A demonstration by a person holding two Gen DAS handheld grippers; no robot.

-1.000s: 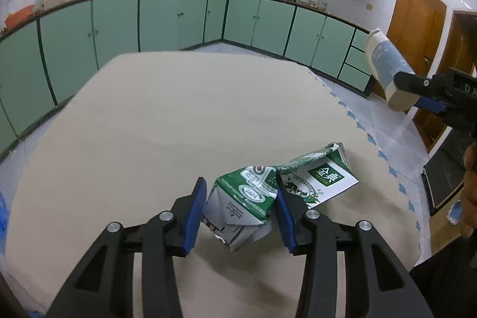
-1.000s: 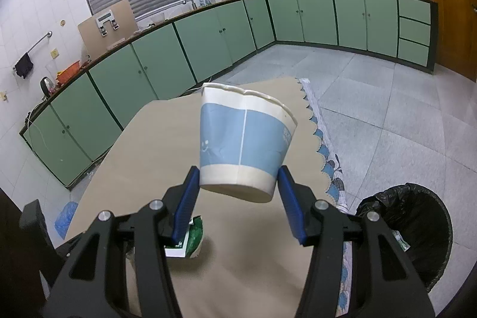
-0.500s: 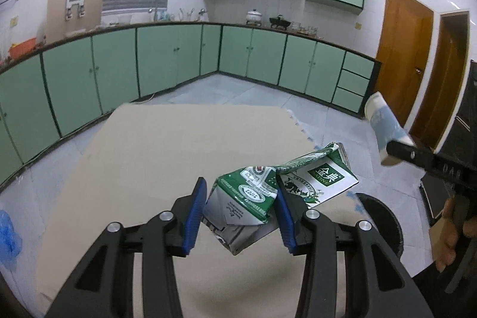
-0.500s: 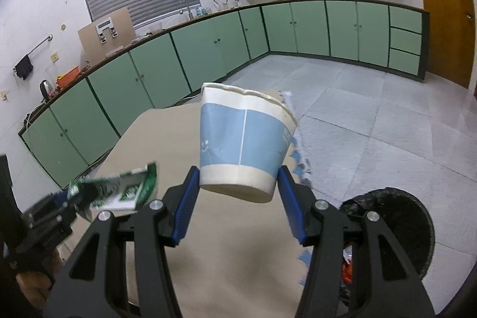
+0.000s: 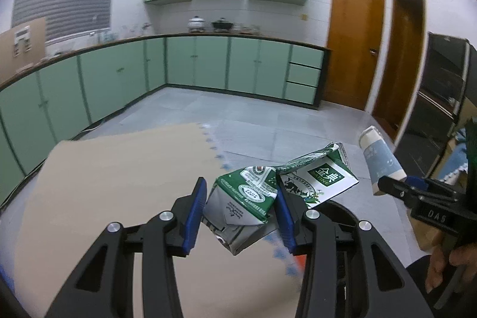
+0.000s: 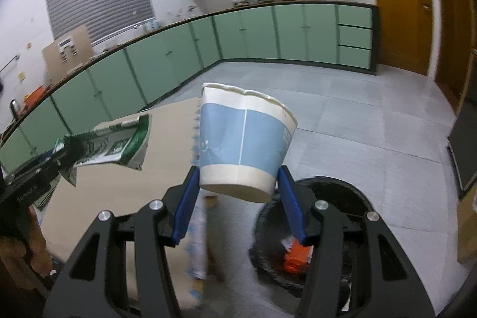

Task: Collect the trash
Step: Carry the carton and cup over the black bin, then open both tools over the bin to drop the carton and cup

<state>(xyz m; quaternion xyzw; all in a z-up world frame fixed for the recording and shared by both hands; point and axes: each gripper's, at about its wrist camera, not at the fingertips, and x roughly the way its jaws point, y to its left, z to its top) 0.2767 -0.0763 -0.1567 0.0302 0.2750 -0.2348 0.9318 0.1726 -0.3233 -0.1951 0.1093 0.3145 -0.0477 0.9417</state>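
Note:
My left gripper is shut on a crushed green and white milk carton and holds it in the air over the right edge of the tan table. My right gripper is shut on a blue and white paper cup, held above a black-lined trash bin on the floor. The cup and right gripper also show at the right of the left wrist view. The carton and left gripper show at the left of the right wrist view.
The bin holds some trash, including something orange. Green cabinets line the far walls. Wooden doors stand at the right. The grey tiled floor lies beyond the bin.
Both grippers have lifted and swung right, off the table toward the bin. The carton is up off the table; the cup now hangs over the bin.

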